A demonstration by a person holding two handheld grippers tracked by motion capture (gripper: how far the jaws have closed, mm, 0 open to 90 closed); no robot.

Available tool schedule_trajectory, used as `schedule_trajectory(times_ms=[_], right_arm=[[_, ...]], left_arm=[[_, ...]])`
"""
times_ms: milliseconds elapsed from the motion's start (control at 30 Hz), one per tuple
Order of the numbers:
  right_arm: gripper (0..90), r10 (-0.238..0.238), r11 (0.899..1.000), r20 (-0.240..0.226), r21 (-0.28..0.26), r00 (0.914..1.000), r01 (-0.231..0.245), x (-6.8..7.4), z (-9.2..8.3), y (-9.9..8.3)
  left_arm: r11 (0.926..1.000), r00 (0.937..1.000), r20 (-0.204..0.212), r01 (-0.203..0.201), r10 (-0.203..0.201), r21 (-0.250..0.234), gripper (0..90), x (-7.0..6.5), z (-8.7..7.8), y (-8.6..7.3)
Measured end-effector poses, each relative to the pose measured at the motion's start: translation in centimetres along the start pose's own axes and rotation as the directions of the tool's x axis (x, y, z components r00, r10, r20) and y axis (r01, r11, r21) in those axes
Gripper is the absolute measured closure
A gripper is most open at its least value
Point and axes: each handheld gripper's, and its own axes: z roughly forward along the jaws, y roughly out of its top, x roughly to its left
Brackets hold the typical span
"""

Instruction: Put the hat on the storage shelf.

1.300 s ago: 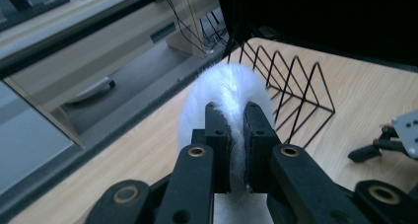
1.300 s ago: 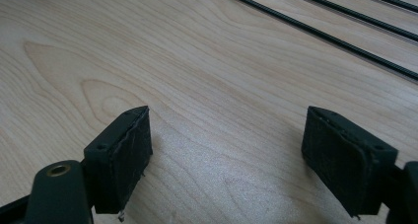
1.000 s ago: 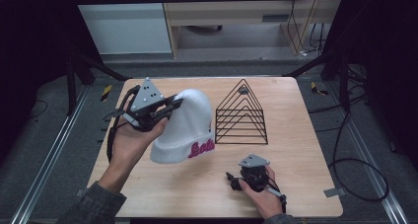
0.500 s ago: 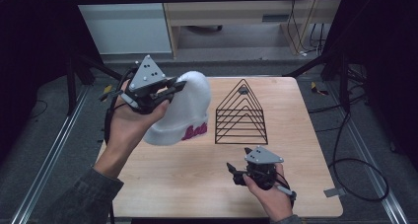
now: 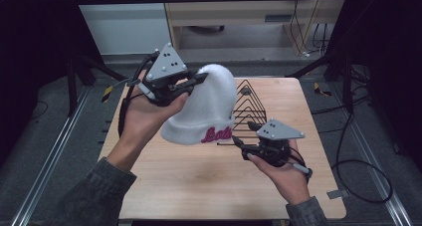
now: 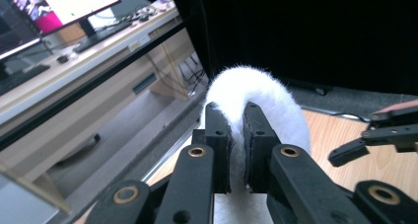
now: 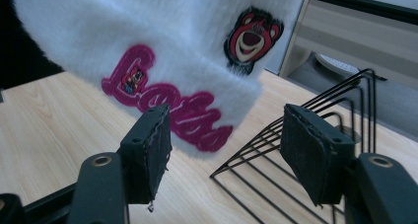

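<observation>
A fluffy white hat (image 5: 211,104) with pink lettering (image 7: 172,110) and a bear patch (image 7: 251,39) hangs in the air above the table's middle. My left gripper (image 5: 201,79) is shut on the hat's top, which bulges between and beyond its jaws (image 6: 256,98). My right gripper (image 5: 238,145) is open, low at the right, just below the hat's brim. Its pads (image 7: 155,142) stand wide apart with nothing between them. A black wire pyramid rack (image 5: 249,109) stands on the table behind the hat, seen again as the rack (image 7: 315,115) past the right jaws.
The wooden table (image 5: 174,186) has bare surface at the front. A metal frame surrounds it. Beyond the far edge stand a shelf unit (image 5: 249,17) and cables (image 5: 308,32). A desk with a monitor (image 6: 64,7) lies off to the side.
My left gripper has lifted the hat up off the table and carried it toward the rack. My right gripper has risen and opened toward the hat's brim.
</observation>
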Motion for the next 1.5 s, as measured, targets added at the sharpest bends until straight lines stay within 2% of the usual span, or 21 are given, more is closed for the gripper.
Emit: schedule_trajectory(times_ms=[33, 133, 367, 533, 767, 900, 1067, 1167, 1300, 1400, 1500], right_arm=[[31.9, 0.010, 1.000, -0.008, 0.000, 0.9999, -0.010, -0.6, -0.2, 0.3], [26.8, 0.025, 1.000, -0.015, 0.000, 0.9996, -0.025, -1.0, -0.3, 0.4], [17.3, 0.039, 0.999, -0.024, 0.000, 0.9990, -0.039, -1.2, 0.1, 1.0], [13.7, 0.039, 0.999, -0.053, 0.025, 0.9979, -0.037, -1.5, 0.8, 1.9], [14.9, 0.087, 0.996, -0.103, 0.039, 0.9909, -0.083, -2.4, 1.8, 2.2], [26.0, 0.108, 0.993, -0.163, 0.061, 0.9807, -0.099, -2.5, 2.7, 1.7], [58.0, 0.063, 0.998, -0.194, 0.027, 0.9790, -0.059, -1.7, 3.7, 1.6], [71.2, 0.031, 1.000, -0.206, 0.011, 0.9781, -0.029, -1.0, 4.0, 1.8], [74.1, -0.027, 0.999, -0.164, 0.035, 0.9861, 0.033, -0.8, 3.7, 2.4], [74.4, -0.058, 0.996, -0.137, 0.064, 0.9888, 0.067, -1.4, 3.2, 2.9], [74.7, -0.067, 0.994, -0.121, 0.075, 0.9904, 0.077, -2.3, 2.8, 3.3]], left_arm=[[1.0000, 1.0000, 0.004, -0.005, 0.005, -0.005, 83.7, -0.1, 0.0, 0.2], [0.9997, 0.9998, 0.012, -0.017, 0.017, -0.019, 83.7, -0.4, 0.0, 0.9], [0.9989, 0.9990, 0.029, -0.032, 0.033, -0.033, 83.7, -0.9, 0.1, 1.3], [0.9974, 0.9978, 0.042, -0.049, 0.051, -0.053, 83.6, -1.2, 0.0, 1.5], [0.9955, 0.9979, 0.044, -0.043, 0.047, -0.084, 83.5, -1.2, 0.2, 1.5], [0.9940, 0.9977, 0.048, -0.043, 0.048, -0.101, 83.6, -1.4, 0.4, 1.6], [0.9929, 0.9972, 0.045, -0.054, 0.059, -0.106, 83.6, -1.7, 0.5, 1.6], [0.9940, 0.9980, 0.033, -0.051, 0.054, -0.097, 83.6, -1.5, 0.5, 1.6], [0.9960, 0.9988, 0.023, -0.041, 0.043, -0.080, 83.5, -0.8, 0.8, 1.3], [0.9971, 0.9996, 0.012, -0.025, 0.026, -0.072, 83.3, -0.3, 1.2, 1.1], [0.9963, 1.0000, 0.007, -0.002, 0.003, -0.085, 83.2, 0.1, 1.7, 1.1]])
